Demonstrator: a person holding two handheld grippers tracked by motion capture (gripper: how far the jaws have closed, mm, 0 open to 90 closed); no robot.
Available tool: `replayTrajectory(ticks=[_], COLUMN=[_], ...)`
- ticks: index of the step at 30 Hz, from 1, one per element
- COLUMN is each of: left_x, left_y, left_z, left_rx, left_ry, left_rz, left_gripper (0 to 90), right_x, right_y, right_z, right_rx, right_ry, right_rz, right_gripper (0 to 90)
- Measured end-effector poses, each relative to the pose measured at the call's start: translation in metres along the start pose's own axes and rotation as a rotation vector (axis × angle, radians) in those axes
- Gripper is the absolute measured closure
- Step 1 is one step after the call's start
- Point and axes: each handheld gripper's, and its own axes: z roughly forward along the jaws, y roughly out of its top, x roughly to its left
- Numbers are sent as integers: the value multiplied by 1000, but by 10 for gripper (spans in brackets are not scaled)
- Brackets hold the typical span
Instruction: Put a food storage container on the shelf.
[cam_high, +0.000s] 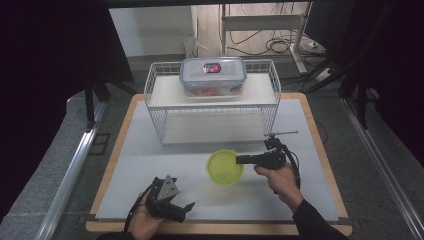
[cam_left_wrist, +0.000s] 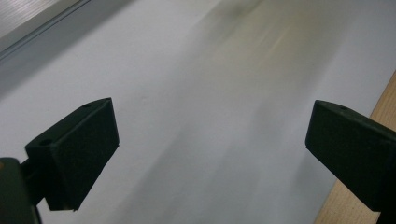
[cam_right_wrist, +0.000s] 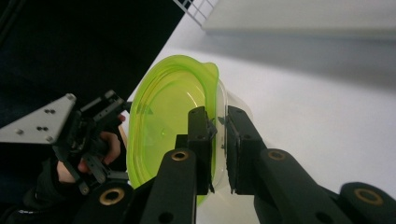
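A round clear container with a lime-green lid (cam_high: 225, 167) sits on the white mat in front of the wire rack. My right gripper (cam_high: 239, 160) reaches it from the right, held by a hand, and is shut on its rim. In the right gripper view the jaws (cam_right_wrist: 219, 119) pinch the green lid's edge and the clear wall of the container (cam_right_wrist: 163, 126). My left gripper (cam_high: 184, 211) rests low near the table's front edge, open and holding nothing. In the left gripper view its wide-apart jaws (cam_left_wrist: 210, 144) frame bare white mat.
A white wire rack (cam_high: 212, 107) stands at the back of the mat. A clear lock-lid food box (cam_high: 212, 75) sits on its top shelf. The wooden table edge (cam_left_wrist: 373, 116) runs beside my left gripper. My left gripper (cam_right_wrist: 70, 135) is behind the container.
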Motion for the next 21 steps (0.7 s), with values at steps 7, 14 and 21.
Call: replayTrajectory(ticks=[7,14,21], left_x=[1,3,3], left_y=[0,0,0], left_z=[-1,-2,-1], left_rx=[-8,-13,-9], left_ry=[-1,-3,0], left_rz=[-11,-21,-14], left_gripper=[27,26,25], right_x=[13,25,39], right_y=[18,36,59], right_z=[-13,-22,-35], right_rx=[-34,-57,-80], right_ry=[19,26,37], right_rz=[-19,-34,-41], right_gripper=[817,817,817])
